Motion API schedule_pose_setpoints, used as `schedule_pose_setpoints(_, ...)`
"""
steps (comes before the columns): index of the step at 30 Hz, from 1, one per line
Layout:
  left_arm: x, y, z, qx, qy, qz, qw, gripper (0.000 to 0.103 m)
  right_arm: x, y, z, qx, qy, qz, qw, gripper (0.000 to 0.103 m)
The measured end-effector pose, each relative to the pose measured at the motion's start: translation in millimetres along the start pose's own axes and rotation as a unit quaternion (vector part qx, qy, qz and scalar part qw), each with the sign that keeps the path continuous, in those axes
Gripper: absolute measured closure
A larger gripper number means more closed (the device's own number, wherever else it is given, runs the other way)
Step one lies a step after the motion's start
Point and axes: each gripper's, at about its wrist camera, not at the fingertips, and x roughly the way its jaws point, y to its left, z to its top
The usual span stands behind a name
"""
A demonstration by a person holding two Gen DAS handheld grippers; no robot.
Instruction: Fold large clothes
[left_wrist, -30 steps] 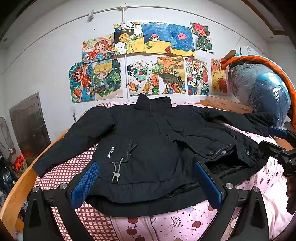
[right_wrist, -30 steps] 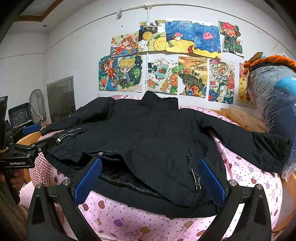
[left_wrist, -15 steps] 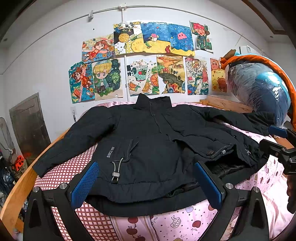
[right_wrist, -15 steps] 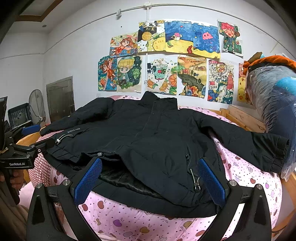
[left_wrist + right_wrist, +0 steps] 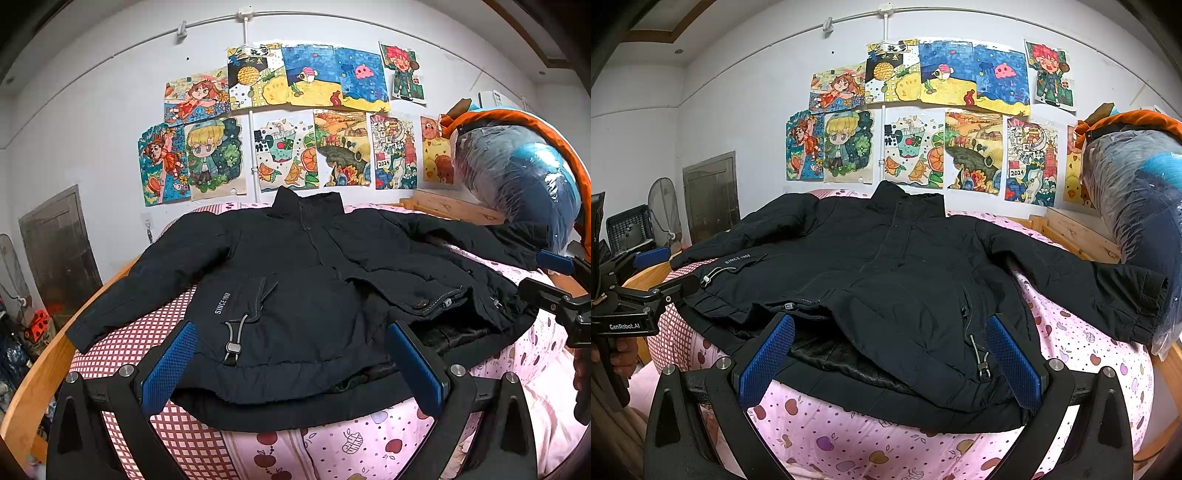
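Observation:
A large black padded jacket (image 5: 303, 280) (image 5: 886, 266) lies front-up on the bed, collar toward the far wall and both sleeves spread out sideways. Its hem hangs near the bed's front edge, with the dark lining showing under the open front. My left gripper (image 5: 291, 365) is open just before the hem on the jacket's left half, nothing between its blue pads. My right gripper (image 5: 890, 362) is open in front of the right half of the hem, also empty. Each gripper appears at the edge of the other's view, the left gripper (image 5: 646, 291) and the right gripper (image 5: 557, 288).
The bed has a pink fruit-print sheet (image 5: 849, 435) and a red checked cover (image 5: 147, 328), with a wooden rail (image 5: 33, 376) at its left. A plastic-wrapped bundle (image 5: 517, 184) sits at the right. Drawings (image 5: 288, 118) cover the wall. A fan (image 5: 665, 210) and crate stand at the left.

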Motion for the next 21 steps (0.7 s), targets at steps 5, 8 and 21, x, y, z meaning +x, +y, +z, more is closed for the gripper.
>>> schedule_pose_setpoints(5,-0.3,1.1,0.0,-0.001,0.001,0.0,1.0,0.0,0.2,0.2,0.3,0.0,0.0,-0.002,1.0,0.001)
schedule_pose_setpoints(8,-0.2,1.1,-0.2,0.0,0.001,0.0,1.0,0.0,-0.1,-0.7,-0.6,0.001,0.001,-0.002,1.0,0.001)
schedule_pose_setpoints(21,0.1,2.5,-0.9,-0.001,0.004,0.003,1.0,0.0,1.1,-2.8,-2.6,0.003,0.005,-0.005,1.0,0.001)
